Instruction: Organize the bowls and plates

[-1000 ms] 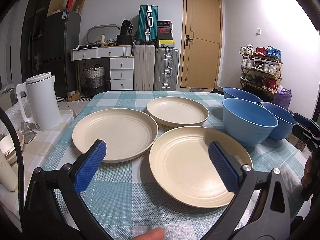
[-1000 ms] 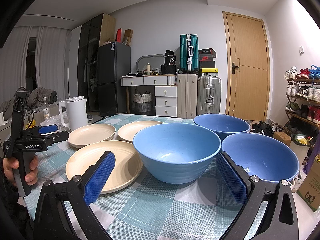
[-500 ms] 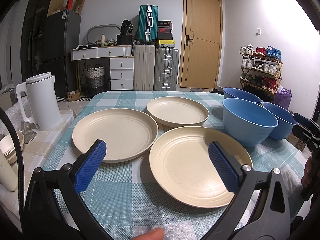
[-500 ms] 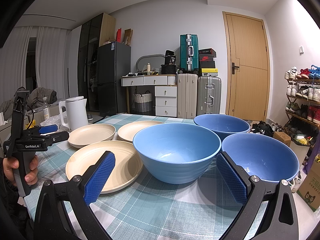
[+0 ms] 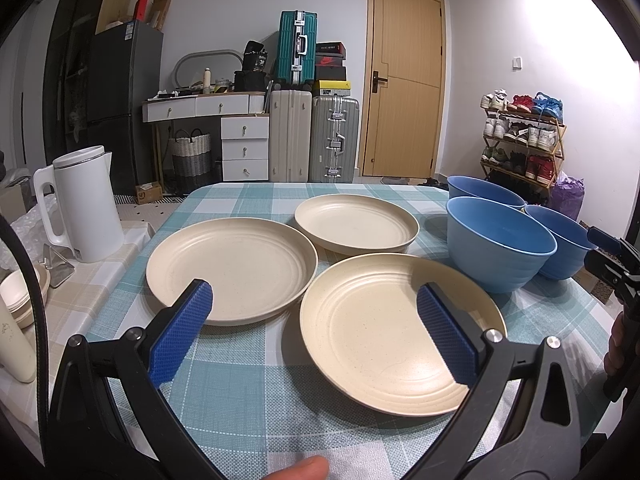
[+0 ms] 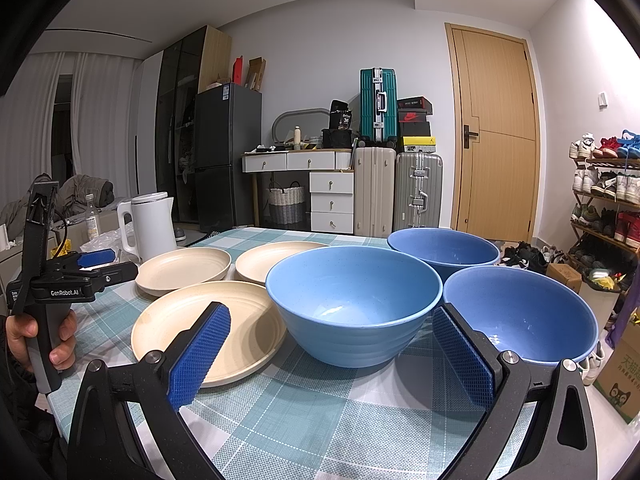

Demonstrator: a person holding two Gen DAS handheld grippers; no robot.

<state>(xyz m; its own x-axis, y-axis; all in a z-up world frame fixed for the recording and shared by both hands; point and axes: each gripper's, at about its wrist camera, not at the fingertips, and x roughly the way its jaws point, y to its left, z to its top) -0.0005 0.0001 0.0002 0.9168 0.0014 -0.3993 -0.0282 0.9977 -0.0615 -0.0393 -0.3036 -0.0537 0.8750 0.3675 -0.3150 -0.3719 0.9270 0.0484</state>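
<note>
Three cream plates lie flat on the checked tablecloth: a near plate (image 5: 384, 332), a left plate (image 5: 232, 268) and a far plate (image 5: 356, 222). To their right stand three blue bowls: a near bowl (image 5: 496, 244), a far bowl (image 5: 482, 192) and a right bowl (image 5: 560, 240). My left gripper (image 5: 316, 332) hovers open above the table's front edge, between the near and left plates, holding nothing. My right gripper (image 6: 332, 354) is open and empty just in front of the near bowl (image 6: 352, 300). In the right wrist view the left gripper (image 6: 92, 260) shows at the left, held by a hand.
A white kettle (image 5: 80, 204) stands on a side surface left of the table (image 5: 248, 384), with small cream bowls (image 5: 20, 296) nearer. Suitcases (image 5: 312, 140), a drawer desk, a fridge, a door and a shoe rack (image 5: 520, 140) line the room behind.
</note>
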